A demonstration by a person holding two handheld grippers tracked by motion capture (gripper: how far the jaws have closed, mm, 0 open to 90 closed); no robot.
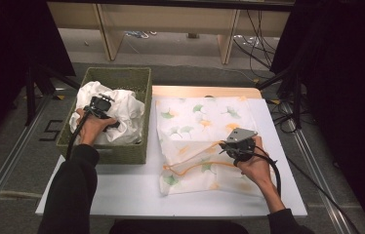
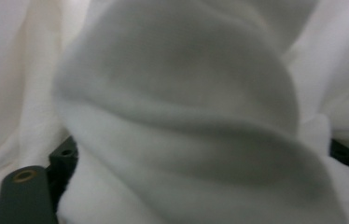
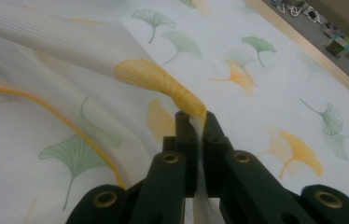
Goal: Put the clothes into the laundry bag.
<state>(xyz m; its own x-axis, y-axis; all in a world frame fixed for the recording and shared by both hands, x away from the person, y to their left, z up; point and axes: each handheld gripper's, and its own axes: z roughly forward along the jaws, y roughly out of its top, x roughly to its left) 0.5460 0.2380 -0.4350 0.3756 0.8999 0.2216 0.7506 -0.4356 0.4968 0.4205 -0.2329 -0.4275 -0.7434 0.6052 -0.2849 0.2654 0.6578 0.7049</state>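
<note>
A white cloth (image 1: 124, 109) lies bunched in a green woven basket (image 1: 117, 73) at the left. My left gripper (image 1: 103, 109) is pushed into that pile. In the left gripper view its jaws stand wide apart, and a thick fold of the white cloth (image 2: 177, 93) bulges between them. A white cloth printed with green and orange ginkgo leaves (image 1: 195, 117) lies spread on the table to the right, partly folded over. My right gripper (image 1: 234, 146) is shut on a pinched fold at its orange-trimmed edge (image 3: 182, 98), and it holds this a little above the spread cloth.
The white table board (image 1: 122, 190) has a wooden strip (image 1: 205, 91) along its far edge. The basket stands half off the board's left side. Black stands and cables (image 1: 288, 92) flank the table, with shelving legs behind.
</note>
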